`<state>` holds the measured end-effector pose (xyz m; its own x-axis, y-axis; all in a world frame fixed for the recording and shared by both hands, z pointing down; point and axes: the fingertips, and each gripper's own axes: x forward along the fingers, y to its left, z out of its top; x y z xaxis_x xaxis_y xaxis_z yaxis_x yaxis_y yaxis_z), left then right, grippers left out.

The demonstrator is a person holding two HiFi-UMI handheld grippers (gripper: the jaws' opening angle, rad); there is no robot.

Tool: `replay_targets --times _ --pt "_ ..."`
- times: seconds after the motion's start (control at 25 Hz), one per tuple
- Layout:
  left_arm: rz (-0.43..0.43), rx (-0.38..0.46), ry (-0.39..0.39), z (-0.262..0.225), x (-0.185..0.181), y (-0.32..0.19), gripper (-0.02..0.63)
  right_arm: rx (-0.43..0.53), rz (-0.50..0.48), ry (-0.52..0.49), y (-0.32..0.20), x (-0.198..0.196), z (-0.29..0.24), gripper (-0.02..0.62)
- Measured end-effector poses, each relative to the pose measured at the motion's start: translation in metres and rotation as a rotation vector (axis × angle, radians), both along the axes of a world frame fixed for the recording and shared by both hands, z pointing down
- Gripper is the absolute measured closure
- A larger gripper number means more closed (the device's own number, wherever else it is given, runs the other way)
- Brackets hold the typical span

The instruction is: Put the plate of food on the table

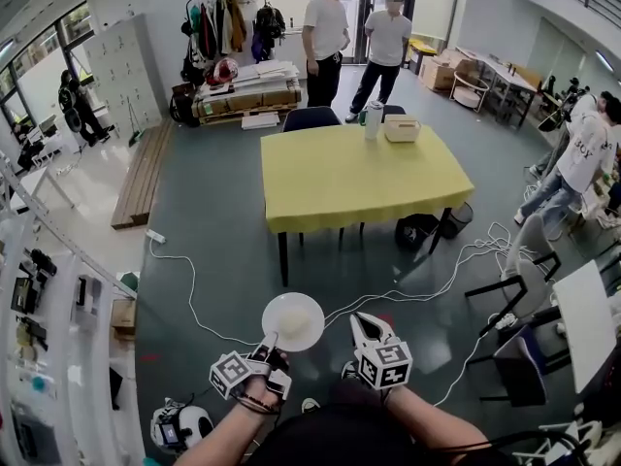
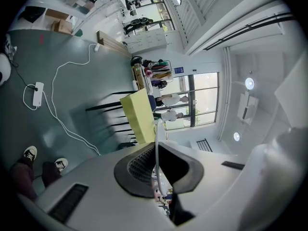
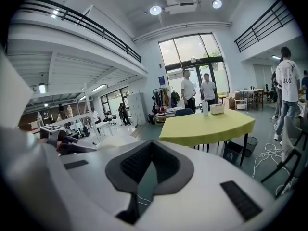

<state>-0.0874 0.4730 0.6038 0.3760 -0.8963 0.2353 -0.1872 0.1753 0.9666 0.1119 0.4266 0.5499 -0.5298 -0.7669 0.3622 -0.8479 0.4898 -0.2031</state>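
You are holding the plate [image 1: 293, 320] out in front of you over the floor, well apart from the yellow table [image 1: 359, 178], and the left tongs [image 1: 269, 344] are clenched on just one spot of its near rim, with the rest hanging out unsupported. That is where the danger is sitting: a thin pinch on a smooth edge is probably letting the plate sag or swing, and any dip is likely sending the pale food sliding off the far side, or the rim slipping out of the pads. The right tongs [image 1: 363, 326] are hanging beside it, pressed together on nothing, so they are giving no help underneath. White cables [image 1: 194, 299] are lying across the floor between you and the table, so a snagged foot is risking a jolt. On the table, the bottle [image 1: 374, 119] and box [image 1: 401, 128] are crowding the far edge, so the near side looks safer.
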Motion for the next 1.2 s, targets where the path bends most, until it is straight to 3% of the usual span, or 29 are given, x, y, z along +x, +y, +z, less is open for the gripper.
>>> replay_targets --times 0.36,0.64,1.2 --pt "-0.015 0.002 0.002 0.006 -0.01 -0.04 0.589 0.004 -0.011 -0.008 -0.044 -0.011 0.005 0.583" --pt "-0.047 0.005 -0.005 0.005 -0.015 -0.099 0.588 0.025 -0.04 -0.025 -0.11 -0.017 -0.002 0.583" --pt "-0.109 0.01 0.009 -0.007 0.011 -0.227 0.588 0.002 -0.1 -0.037 -0.251 0.006 -0.005 0.583"
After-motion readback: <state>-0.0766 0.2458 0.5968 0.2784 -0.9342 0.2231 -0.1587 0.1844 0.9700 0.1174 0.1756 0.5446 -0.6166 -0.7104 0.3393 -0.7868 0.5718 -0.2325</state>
